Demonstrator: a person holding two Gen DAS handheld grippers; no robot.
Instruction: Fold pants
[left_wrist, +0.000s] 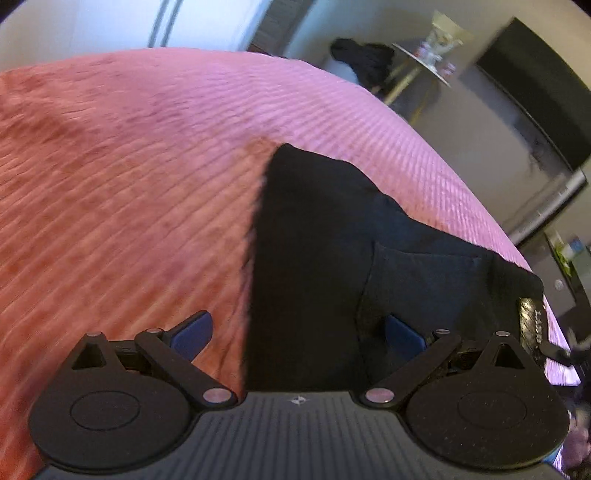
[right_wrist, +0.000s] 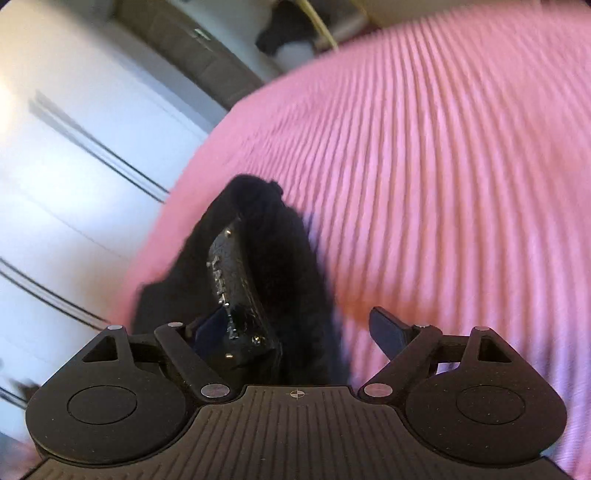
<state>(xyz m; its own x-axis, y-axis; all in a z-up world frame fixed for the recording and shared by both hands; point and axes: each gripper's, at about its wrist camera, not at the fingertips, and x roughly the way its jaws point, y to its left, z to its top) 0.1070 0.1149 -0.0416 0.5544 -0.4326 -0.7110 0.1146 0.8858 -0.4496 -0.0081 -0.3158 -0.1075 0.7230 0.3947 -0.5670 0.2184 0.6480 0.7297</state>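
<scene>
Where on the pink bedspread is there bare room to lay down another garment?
Bare pink bedspread spreads wide on the picture-left of the black pants in the left wrist view, and beyond their far corner. It is crowded at the near edge, where the pants' shiny waist patch lies.

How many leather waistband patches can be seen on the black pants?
1. The glossy patch sits on the waistband of the black pants, beside the right gripper's left finger; any others could be hidden in folds.
</scene>
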